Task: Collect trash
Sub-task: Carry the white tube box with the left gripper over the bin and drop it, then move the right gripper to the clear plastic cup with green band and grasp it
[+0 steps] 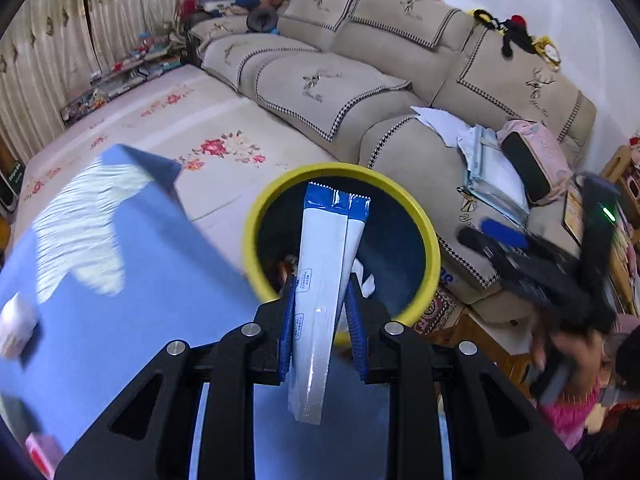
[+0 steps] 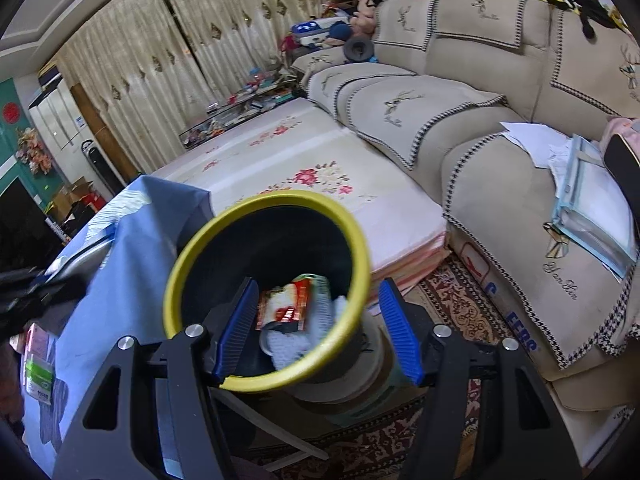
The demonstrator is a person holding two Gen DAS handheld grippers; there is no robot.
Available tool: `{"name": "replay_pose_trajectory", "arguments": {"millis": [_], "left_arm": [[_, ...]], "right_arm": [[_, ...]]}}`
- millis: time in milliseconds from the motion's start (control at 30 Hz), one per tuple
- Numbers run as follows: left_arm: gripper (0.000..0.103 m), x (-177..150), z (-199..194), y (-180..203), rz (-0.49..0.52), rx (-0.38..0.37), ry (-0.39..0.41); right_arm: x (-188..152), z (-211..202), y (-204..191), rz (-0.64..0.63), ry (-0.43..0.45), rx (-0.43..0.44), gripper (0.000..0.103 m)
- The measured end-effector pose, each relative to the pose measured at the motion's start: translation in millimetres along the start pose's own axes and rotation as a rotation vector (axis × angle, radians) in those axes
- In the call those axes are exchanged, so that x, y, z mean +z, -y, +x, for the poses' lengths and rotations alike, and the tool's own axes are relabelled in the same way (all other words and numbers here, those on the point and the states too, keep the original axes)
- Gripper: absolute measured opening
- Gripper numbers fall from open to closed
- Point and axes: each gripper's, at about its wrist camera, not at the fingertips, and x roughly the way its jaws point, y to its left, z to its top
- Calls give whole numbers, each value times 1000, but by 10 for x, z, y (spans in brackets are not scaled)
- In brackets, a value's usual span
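In the left wrist view, the left claw (image 1: pixel 322 320) is clamped on a long white packet with a blue end (image 1: pixel 324 280), its blue pads pressing both sides, and the packet's far end points over the mouth of the yellow-rimmed bin (image 1: pixel 430 248). The packet is not yet let go, so this piece of trash is, by my reading, on the point of being dropped rather than collected. To the left lies the counter under a blue cloth (image 1: pixel 140 300), with a small white item (image 1: pixel 16 324) near its edge (too blurred to name) that may be more trash to fetch. At the right, the right claw (image 1: pixel 516 248) shows as a dark blur in a hand, in front of the beige sofa (image 1: pixel 360 92). In the right wrist view, the right claw (image 2: pixel 318 324) stands open with nothing between its pads, hanging above the bin (image 2: pixel 180 272). Inside the bin a red and white wrapper (image 2: pixel 288 304) and a pale crumpled piece (image 2: pixel 296 340) already lie, so part of the job looks done. A green and white packet (image 2: pixel 38 376) rests on the blue cloth (image 2: pixel 120 280) at the left edge, likely still to be picked up.
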Motion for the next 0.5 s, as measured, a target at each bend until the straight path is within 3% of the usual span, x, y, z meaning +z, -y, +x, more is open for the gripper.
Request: {"name": "replay_pose_trajectory", "arguments": {"millis": [133, 233, 300, 400, 500], "left_arm": [[28, 272, 479, 50, -49, -15, -58], [47, 384, 803, 104, -65, 11, -85], [65, 443, 894, 139, -72, 39, -86], [66, 464, 863, 146, -97, 39, -68], [69, 375, 538, 83, -124, 37, -7]], "right_arm": [[-11, 7, 231, 35, 1, -24, 64], [-42, 33, 361, 61, -6, -34, 64], [-58, 56, 410, 70, -15, -36, 64], [-77, 60, 417, 72, -17, -33, 64], [-81, 69, 372, 69, -22, -26, 64]]}}
